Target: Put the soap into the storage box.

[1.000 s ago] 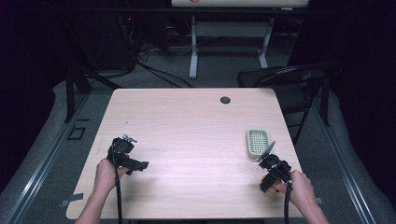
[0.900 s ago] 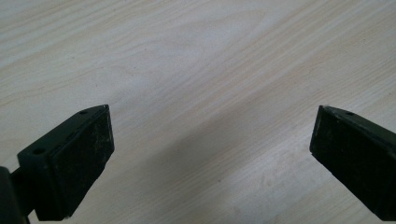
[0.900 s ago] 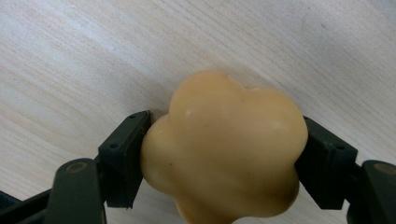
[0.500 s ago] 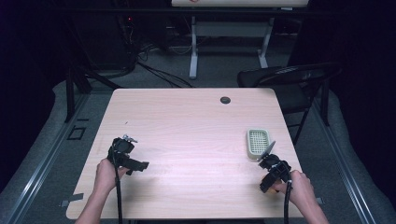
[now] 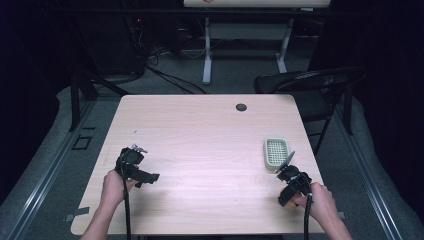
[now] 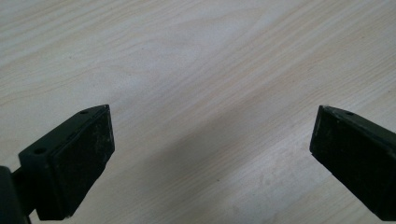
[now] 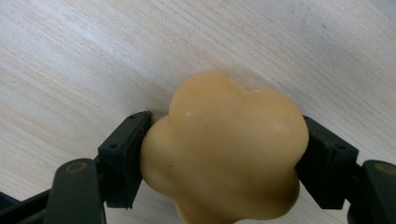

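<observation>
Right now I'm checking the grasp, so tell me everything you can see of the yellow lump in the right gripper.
The yellow lump is a smooth, waxy, pale orange-yellow piece with rounded, flower-like lobes, possibly soap. The right gripper clamps it, one black jaw against each side. Light wooden table lies behind it; whether it touches the table is unclear.

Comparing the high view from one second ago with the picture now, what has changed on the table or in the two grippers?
Nothing visibly changed. The left gripper rests open near the left side of the table, and the right gripper is shut on the yellow flower-shaped piece, next to the pale green slotted tray. Both hands and the tray keep the same places as before.
</observation>
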Tool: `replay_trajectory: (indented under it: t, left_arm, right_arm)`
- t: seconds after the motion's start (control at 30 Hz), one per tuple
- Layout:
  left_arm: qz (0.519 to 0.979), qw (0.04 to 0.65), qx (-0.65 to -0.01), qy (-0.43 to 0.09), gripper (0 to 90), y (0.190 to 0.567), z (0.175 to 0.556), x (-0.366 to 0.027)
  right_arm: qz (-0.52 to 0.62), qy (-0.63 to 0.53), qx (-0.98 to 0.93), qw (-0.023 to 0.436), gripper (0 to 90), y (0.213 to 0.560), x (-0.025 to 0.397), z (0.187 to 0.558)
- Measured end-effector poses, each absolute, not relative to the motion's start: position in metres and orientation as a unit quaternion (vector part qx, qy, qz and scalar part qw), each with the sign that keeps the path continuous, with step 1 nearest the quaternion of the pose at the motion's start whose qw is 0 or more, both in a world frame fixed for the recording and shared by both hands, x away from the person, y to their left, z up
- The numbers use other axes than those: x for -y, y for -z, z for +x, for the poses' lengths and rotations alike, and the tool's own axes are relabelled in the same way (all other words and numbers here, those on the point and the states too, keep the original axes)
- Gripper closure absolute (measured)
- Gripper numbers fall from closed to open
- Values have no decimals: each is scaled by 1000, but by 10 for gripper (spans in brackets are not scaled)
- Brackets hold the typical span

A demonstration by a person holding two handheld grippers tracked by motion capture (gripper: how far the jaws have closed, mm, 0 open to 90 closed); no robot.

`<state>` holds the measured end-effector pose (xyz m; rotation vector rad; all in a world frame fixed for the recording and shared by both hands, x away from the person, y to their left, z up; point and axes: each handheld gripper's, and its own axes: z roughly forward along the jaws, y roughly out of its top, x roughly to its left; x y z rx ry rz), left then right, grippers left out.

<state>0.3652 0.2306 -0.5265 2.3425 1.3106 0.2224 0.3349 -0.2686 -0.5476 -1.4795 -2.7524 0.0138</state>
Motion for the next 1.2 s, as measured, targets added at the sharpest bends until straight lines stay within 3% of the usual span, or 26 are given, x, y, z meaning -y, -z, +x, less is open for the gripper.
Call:
replay_trajectory:
  t: [1.2]
  left_arm:
    - [846,226,-476,-80,0,526,365,-231]
  right_arm:
    - [-485,20,874,2,268,515,279,347]
